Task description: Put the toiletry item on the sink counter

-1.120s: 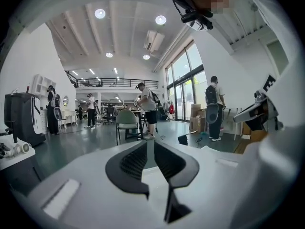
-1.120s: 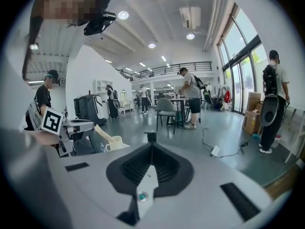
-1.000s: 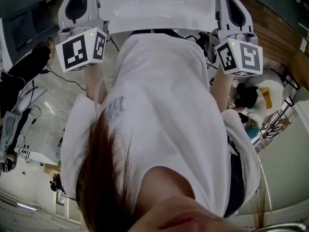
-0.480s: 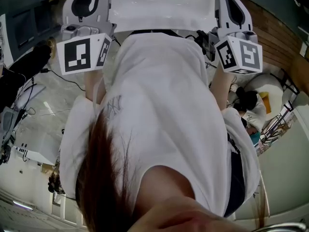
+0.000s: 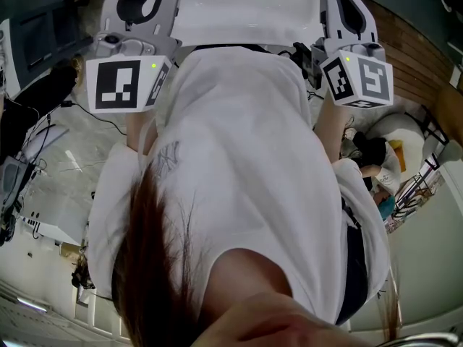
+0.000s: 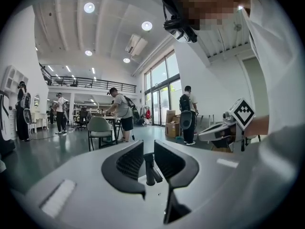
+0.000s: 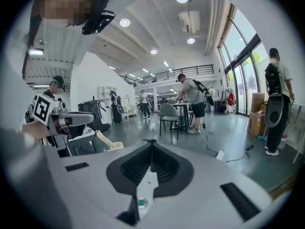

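The left tool (image 6: 148, 143) is seen with its black ribbed pads (image 6: 127, 162) set a narrow way apart and nothing gripped. Through the gap a slim black upright tap (image 6: 149, 168) is shown, standing on the white glossy sink (image 5: 217, 16) beyond the tips; no contact between pads and tap is visible. The right tool (image 7: 152, 142) is seen closed, its tips met and nothing held, and through the slit near its base the round teal-centred drain (image 7: 140, 202) of the sink is glimpsed. In the head view both tools are found reaching over the near rim of the sink, the left at the sink's left end and the right at its right end, with the drain between them. The left marker cube (image 5: 119, 85) and the right marker cube (image 5: 358, 78) are held just off the sink's near rim, beside the person's white shirt (image 5: 239, 143). The toiletry item cannot be made out in any view. Beyond the sink, a grey-green chair (image 6: 100, 126) and standing people (image 6: 121, 113) are seen on a glossy grey floor (image 6: 57, 149).
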A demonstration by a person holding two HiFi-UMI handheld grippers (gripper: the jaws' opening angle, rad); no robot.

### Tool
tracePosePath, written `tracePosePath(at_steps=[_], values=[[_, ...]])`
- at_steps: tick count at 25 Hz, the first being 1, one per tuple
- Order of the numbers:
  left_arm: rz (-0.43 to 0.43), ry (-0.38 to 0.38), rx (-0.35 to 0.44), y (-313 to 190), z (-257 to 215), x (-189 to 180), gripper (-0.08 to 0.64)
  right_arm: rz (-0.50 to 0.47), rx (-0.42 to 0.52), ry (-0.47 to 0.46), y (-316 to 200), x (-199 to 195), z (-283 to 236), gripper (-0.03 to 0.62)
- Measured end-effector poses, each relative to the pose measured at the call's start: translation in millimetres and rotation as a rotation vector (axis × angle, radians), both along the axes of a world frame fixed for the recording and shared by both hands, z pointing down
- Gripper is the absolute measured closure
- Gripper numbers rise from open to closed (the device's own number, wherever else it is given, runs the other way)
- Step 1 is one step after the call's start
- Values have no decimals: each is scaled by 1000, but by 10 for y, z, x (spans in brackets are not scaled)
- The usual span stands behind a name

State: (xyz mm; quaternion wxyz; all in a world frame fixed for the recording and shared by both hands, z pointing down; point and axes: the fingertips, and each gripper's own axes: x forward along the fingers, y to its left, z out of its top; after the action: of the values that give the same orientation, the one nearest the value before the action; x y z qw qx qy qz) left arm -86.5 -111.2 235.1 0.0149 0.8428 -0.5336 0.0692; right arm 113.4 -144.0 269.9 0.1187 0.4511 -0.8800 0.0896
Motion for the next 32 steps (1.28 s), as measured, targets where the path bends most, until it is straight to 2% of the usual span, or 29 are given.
tracePosePath(at_steps=[10, 20, 27, 32], values=[[-25, 16, 0, -66, -227, -37, 506, -19, 23, -22, -96, -24, -57, 581], [-5, 51, 8, -157, -452, 51, 506, -65, 42, -40, -158, -134, -229, 581], [-20, 59, 10, -174, -483, 61, 511, -95, 36, -45, -171, -201, -233, 581], [-34, 58, -4, -134, -417, -5, 543, -99, 34, -43, -160, -260, -212, 581]])
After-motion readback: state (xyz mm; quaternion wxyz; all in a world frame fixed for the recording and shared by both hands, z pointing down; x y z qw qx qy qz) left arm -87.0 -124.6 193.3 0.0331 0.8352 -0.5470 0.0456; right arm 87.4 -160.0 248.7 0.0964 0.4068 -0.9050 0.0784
